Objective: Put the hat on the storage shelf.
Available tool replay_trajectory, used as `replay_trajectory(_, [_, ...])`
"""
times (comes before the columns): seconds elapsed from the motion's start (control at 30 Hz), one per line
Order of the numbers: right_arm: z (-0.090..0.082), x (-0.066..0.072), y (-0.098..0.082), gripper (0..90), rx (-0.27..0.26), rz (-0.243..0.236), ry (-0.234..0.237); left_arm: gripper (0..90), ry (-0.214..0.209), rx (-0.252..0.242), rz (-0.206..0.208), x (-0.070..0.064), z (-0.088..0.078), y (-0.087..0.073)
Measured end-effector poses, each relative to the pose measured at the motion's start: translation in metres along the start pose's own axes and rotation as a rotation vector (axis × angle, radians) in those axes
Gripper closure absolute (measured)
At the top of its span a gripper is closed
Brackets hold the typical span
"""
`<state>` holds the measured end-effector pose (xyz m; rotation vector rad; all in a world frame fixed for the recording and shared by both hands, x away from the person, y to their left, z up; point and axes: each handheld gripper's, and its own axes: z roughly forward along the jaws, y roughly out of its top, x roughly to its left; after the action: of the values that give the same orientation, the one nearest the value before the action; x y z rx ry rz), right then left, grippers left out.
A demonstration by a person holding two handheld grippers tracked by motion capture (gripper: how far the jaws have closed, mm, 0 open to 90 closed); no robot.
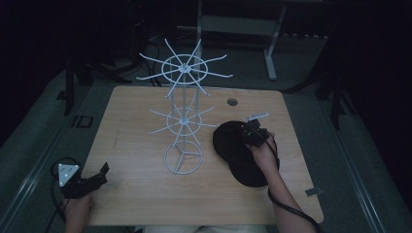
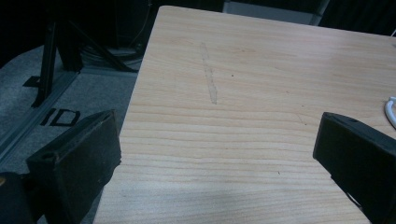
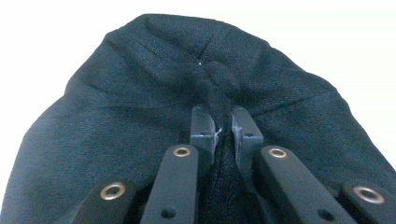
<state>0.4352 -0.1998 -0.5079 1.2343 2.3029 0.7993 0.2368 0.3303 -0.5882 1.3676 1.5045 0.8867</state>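
Your right gripper (image 3: 223, 122) has its jaws pinched tight on a fold of the black cap (image 3: 154, 107), near the button at the top of the crown. That grip is plain in the right gripper view, where the cloth bunches up between the two jaws and the cap spreads out behind them. From the high view you get the setting instead: the right gripper (image 1: 252, 132) sits over the far end of the black cap (image 1: 235, 158), which lies on the right part of the wooden table (image 1: 141, 194), just right of the white wire rack (image 1: 183, 116). The rack stands upright near the middle of the table, with two tiers of hooks above a ring base. From that height you cannot tell how the jaws meet the cloth.

Your left gripper (image 1: 99, 175) rests at the near left corner of the table, well apart from the cap and the rack. In the left gripper view its jaws stand wide apart with bare wood between them, and nothing is held. At the right edge of that view a bit of the white wire rack (image 2: 390, 109) peeks in.
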Motion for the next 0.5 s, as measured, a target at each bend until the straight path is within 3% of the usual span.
replay_trajectory(0.27, [-0.02, -0.001, -0.003, 83.9, -0.087, -0.001, 0.001, 1.4, 0.002, -0.001, 0.0, 0.0, 0.0, 0.0])
replay_trajectory(0.5, [-0.045, -0.009, -0.008, 84.0, -0.173, 0.031, -0.007, 1.4, 0.0, -0.001, 0.0, 0.0, 0.0, 0.0])
